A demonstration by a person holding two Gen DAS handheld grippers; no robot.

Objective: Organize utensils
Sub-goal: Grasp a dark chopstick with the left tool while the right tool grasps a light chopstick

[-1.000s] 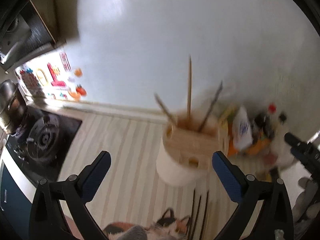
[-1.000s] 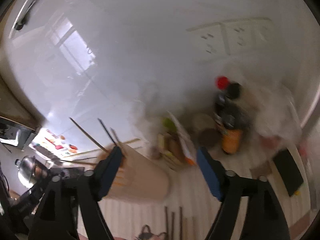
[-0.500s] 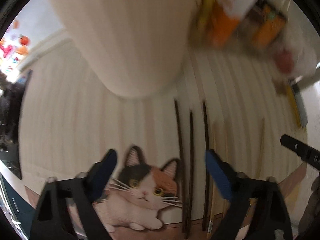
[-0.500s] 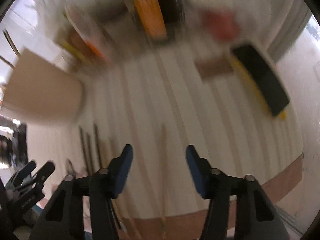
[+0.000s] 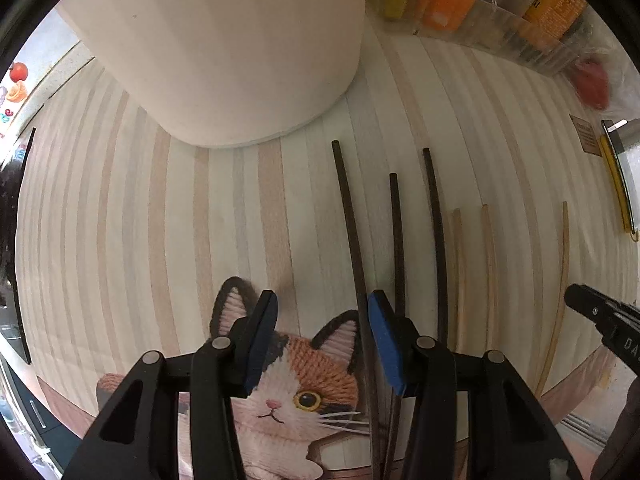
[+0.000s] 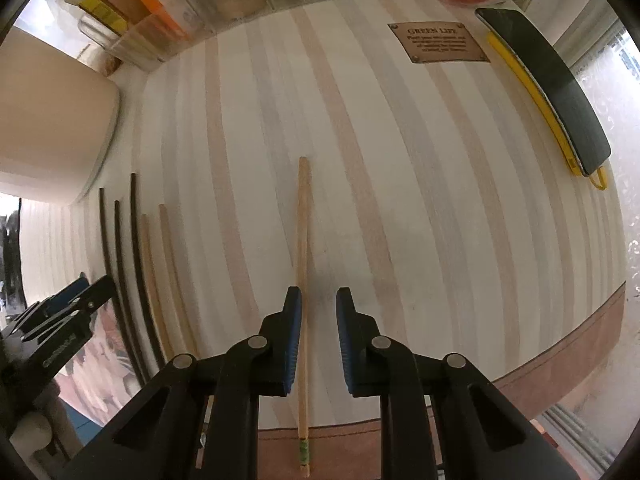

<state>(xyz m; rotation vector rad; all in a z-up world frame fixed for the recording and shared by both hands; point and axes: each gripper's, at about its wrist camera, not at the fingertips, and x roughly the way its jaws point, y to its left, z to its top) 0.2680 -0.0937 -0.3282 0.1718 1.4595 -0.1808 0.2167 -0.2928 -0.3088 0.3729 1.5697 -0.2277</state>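
Three dark chopsticks (image 5: pixel 352 224) and three light wooden ones (image 5: pixel 489 264) lie side by side on a striped mat. A cream utensil holder (image 5: pixel 240 52) stands behind them. My left gripper (image 5: pixel 322 338) is open low over the mat, its right pad against the leftmost dark chopstick. My right gripper (image 6: pixel 318 334) is open around a lone light chopstick (image 6: pixel 303 240), which lies between its fingers close to the left pad. The dark chopsticks (image 6: pixel 120 264) and the holder (image 6: pixel 52 120) show at the left of the right wrist view.
A clear rack of packets and bottles (image 5: pixel 480 4) lines the back. A phone in a yellow case (image 6: pixel 548 88) lies at the right on the mat. A cat picture (image 5: pixel 296 392) is at the mat's front edge. A stove sits at far left.
Both grippers have tipped down from facing the wall and holder and dropped close to the mat. Their jaws have narrowed, the left by a dark chopstick, the right around the light one.
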